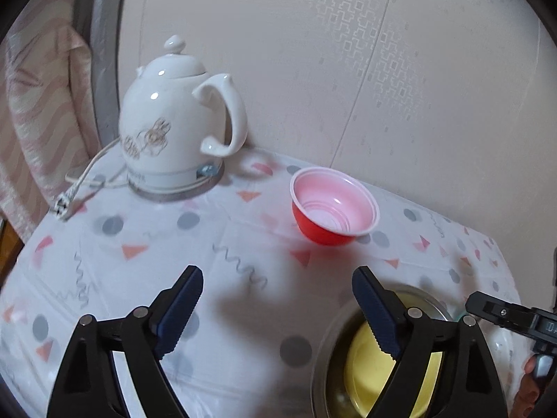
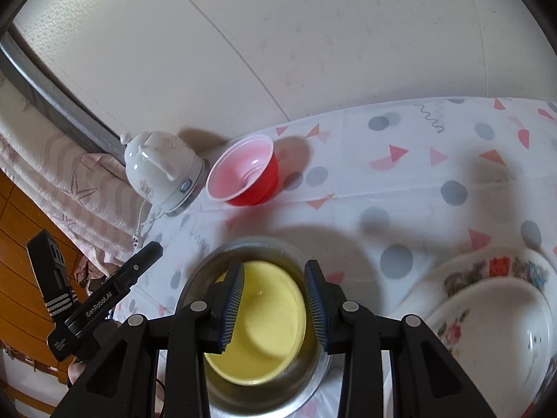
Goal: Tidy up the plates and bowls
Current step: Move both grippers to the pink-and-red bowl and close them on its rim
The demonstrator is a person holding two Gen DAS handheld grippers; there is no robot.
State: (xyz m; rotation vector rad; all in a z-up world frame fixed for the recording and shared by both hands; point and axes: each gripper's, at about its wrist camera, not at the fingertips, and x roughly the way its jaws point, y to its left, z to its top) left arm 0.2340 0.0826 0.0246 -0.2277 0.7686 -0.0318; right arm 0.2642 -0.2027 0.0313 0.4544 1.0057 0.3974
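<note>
Your left gripper (image 1: 276, 308) has its jaws wide apart, nothing between them, hovering over bare patterned cloth on the counter (image 1: 104, 278). Your right gripper (image 2: 274, 308) has its jaws partly apart, not clamped on anything; the yellow bowl (image 2: 268, 324) shows in the gap below them, no pad contact visible. That yellow bowl sits nested inside the metal bowl (image 2: 243, 247), on the near side of the counter. The red bowl (image 1: 332, 205) stands upright and alone farther back, near the wall, white inside. The white kettle (image 1: 174, 122) is on its base at the back left corner, cord (image 1: 87, 174) trailing off left. A floral plate (image 2: 494, 299) lies right of the metal bowl; it looks like a stack of more than one, can't tell how many.
</note>
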